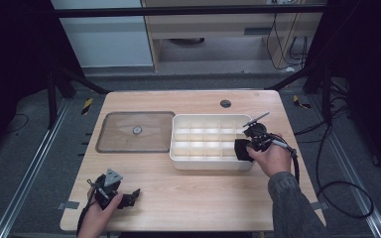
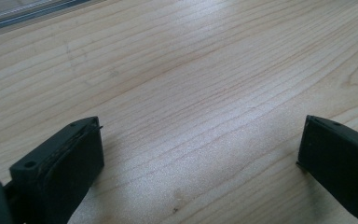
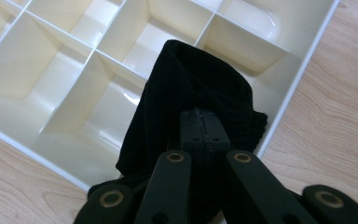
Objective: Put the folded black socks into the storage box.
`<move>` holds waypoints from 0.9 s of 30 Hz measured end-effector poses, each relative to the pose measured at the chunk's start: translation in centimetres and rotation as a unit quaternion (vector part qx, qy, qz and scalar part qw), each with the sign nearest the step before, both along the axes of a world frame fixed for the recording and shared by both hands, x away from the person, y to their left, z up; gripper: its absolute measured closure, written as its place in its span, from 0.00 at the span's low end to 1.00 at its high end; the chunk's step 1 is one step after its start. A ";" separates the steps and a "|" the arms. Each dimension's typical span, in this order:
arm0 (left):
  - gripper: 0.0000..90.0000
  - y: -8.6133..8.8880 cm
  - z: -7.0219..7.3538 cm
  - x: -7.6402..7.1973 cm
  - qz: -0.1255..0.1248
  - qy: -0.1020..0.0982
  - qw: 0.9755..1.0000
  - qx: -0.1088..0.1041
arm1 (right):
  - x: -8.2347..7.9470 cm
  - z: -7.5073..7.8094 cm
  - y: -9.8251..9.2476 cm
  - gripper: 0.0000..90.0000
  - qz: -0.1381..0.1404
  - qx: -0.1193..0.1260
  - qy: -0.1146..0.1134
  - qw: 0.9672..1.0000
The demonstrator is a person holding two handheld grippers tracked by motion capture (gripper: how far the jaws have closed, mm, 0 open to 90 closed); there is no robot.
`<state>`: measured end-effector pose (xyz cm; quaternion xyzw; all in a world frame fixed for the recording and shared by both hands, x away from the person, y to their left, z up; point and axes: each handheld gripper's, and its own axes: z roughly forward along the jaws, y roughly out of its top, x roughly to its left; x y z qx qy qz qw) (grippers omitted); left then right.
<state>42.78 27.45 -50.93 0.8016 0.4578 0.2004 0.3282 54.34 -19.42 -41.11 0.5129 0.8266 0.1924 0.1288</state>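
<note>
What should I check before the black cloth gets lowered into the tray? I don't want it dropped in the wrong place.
1. Grip: right gripper shut on the rolled black knitted cloth: ok.
2. Position: cloth hangs over the near right corner of the cream plastic divided tray: ok.
3. Compartments below the cloth look empty: ok.
4. Exact cell under the cloth: cannot tell, it straddles a divider.
5. Left gripper open, resting on the pale wooden table, away from the tray: ok.
6. Clear flat lid lies left of the tray, out of the way: ok.
</note>
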 end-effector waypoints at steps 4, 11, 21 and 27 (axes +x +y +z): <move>0.00 0.0 0.0 0.0 0.000 0.001 1.000 0.001 | -0.1 -0.1 -0.1 1.00 0.001 0.002 -0.004 1.000; 0.00 0.0 0.0 0.0 0.000 0.000 1.000 0.000 | -0.4 -0.5 -0.1 1.00 0.002 0.006 -0.004 1.000; 0.00 0.0 0.0 0.0 -0.001 0.000 1.000 0.000 | -0.6 -0.8 -0.3 1.00 0.007 0.009 -0.007 1.000; 0.00 -0.1 0.0 0.0 -0.001 0.000 1.000 0.000 | -0.7 -1.0 -0.2 1.00 0.007 0.010 -0.003 1.000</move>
